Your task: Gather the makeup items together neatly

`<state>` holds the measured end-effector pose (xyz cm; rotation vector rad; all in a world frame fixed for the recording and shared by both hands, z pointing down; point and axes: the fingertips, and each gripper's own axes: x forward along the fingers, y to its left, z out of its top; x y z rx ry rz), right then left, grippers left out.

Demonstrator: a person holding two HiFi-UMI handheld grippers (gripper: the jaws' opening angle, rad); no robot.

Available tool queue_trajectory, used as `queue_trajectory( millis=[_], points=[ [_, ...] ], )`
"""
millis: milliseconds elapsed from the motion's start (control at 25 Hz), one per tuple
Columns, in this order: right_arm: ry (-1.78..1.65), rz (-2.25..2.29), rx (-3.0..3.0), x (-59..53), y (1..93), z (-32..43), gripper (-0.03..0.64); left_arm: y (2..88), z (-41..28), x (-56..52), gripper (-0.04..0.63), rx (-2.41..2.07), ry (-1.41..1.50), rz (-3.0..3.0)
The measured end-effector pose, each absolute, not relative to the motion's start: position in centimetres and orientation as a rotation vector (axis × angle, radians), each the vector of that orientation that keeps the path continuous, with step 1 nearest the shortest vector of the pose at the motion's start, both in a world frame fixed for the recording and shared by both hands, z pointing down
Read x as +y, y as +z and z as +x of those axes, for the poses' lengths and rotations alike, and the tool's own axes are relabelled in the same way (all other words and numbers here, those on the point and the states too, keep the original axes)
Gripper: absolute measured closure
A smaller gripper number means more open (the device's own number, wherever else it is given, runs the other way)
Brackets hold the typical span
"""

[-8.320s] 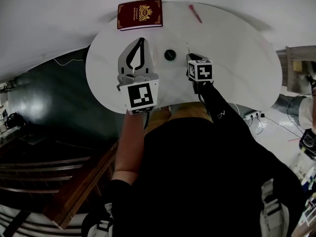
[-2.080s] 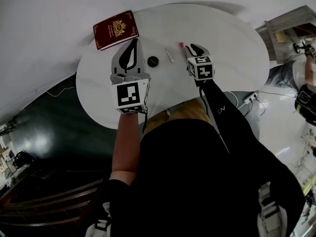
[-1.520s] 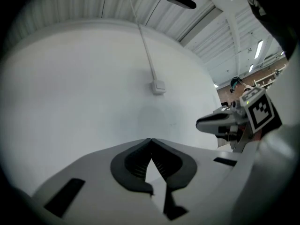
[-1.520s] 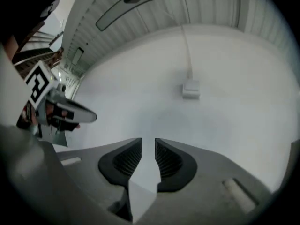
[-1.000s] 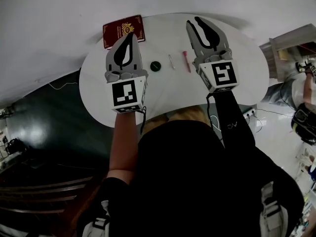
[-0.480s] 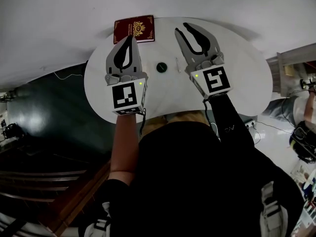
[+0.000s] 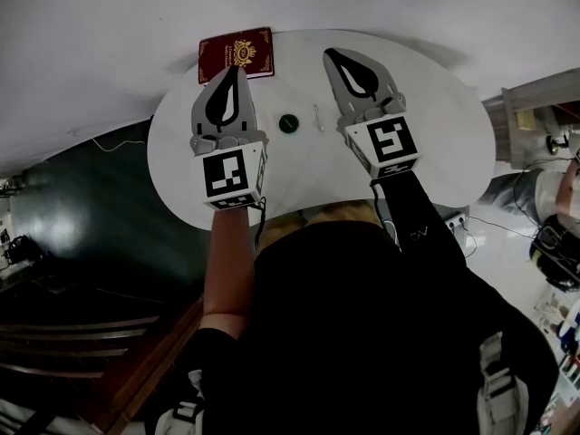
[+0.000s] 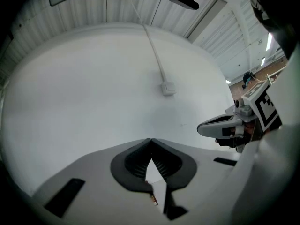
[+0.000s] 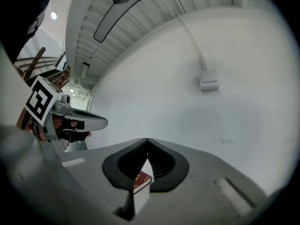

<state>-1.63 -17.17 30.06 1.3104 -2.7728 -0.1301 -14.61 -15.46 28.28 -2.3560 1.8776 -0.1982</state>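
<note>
Desk (image 7: 435, 107): white, round, seen from above in the head view, with a white wall behind it.

Left tool (image 7: 235, 69): held level over the left half of the desk, pointing away from the person. Its own view shows the two dark pads meeting at the tips, clenched, with nothing gripped. Only the pale desk and a sliver of something dark red show through the slot below the tips.

Right tool (image 7: 330, 55): held level over the middle of the desk, roughly parallel to the left one. Its jaws have just been closing and now meet at the tips, with nothing between them. Through the slot in its own view a corner of the dark red booklet (image 7: 236, 54) shows on the desk.

Makeup items: the black round item (image 7: 288, 123) lies on the desk between the two tools, nearer the left one. The thin pale stick (image 7: 318, 118) lies just to its right, apart from it and close beside the right tool. Neither tool touches either item.

Booklet: lies flat at the far left edge of the desk, just beyond the left tool's tip, well apart from the two items.

Wall: a small white box (image 9: 208, 81) with a cable running up from it.
</note>
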Motion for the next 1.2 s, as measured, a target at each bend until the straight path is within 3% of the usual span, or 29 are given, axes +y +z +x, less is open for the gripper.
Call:
queue_trajectory(
  millis=[1200],
  points=[
    [-0.015, 1.270, -2.835, -16.8, 31.6, -1.9, 0.612, 29.4, -14.1, -15.8, 0.586, 1.863, -0.221, -2.393]
  ],
)
